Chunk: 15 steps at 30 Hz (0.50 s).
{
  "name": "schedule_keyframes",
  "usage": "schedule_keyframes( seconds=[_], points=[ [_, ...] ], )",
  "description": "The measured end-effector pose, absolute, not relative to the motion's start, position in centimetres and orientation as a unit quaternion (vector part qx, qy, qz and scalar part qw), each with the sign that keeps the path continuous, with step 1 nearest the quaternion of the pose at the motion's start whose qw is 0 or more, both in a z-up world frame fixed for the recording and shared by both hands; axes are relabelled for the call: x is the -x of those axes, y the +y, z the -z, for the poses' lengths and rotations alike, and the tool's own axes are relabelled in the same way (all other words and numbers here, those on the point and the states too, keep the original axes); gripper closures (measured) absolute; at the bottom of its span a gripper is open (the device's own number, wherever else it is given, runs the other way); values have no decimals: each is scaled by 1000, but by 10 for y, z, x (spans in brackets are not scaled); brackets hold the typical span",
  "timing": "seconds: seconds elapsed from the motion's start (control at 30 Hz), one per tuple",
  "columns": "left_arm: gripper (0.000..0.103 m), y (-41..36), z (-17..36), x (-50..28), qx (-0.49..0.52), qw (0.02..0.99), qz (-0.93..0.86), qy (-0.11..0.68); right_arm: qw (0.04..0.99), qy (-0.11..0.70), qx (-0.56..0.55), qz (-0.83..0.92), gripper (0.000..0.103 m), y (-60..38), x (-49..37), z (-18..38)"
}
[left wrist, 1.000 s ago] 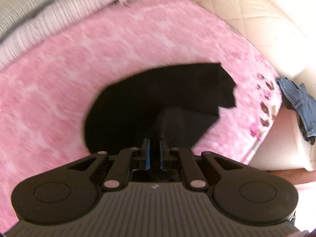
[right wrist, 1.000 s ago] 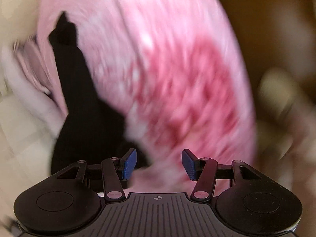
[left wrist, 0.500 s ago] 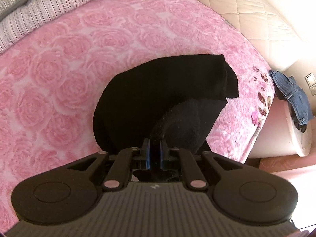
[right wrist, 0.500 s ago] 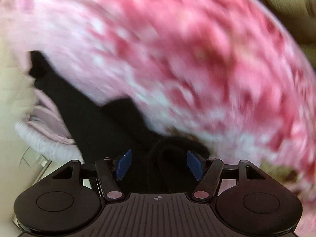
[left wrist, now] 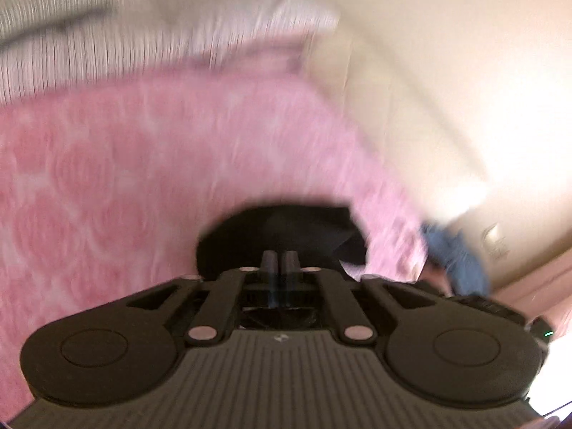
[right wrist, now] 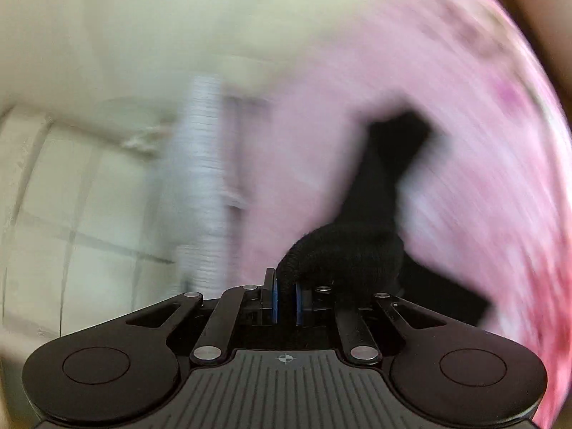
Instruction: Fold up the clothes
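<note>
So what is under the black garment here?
The black garment lies on the pink rose-patterned bedspread, which shows all around it. Whatever is directly beneath the cloth is covered, and the blur hides finer detail.

You have two grippers in view: one left gripper (left wrist: 280, 261) and one right gripper (right wrist: 285, 295). You have one black garment (left wrist: 286, 236), lying at 12 o'clock from the left gripper. You have one pink rose-patterned bedspread (left wrist: 125, 178) beneath it. You have one striped grey-white fabric item (left wrist: 53, 50) at 10 o'clock. You have one blue denim item (left wrist: 461, 257) at 3 o'clock, blurred. You have one wall outlet plate (left wrist: 495, 241) beside it.
</note>
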<state>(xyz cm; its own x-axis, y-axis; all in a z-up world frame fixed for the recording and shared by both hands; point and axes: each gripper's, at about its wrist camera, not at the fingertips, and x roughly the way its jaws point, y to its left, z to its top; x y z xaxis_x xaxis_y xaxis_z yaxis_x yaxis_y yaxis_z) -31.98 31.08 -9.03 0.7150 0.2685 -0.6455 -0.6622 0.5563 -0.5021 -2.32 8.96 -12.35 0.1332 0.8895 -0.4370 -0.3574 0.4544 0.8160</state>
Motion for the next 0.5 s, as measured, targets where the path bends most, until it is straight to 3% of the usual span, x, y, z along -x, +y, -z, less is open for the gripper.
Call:
schedule_keyframes(
  seconds=[0.13, 0.4, 0.5],
  points=[
    [103, 322, 22, 363, 364, 866, -304, 161, 717, 395, -227, -527, 95, 128, 45, 29],
    [103, 305, 5, 407, 414, 846, -308, 132, 695, 320, -200, -612, 95, 157, 111, -70],
    [103, 289, 23, 418, 457, 829, -295, 128, 668, 310, -207, -644, 95, 155, 128, -98]
  ],
)
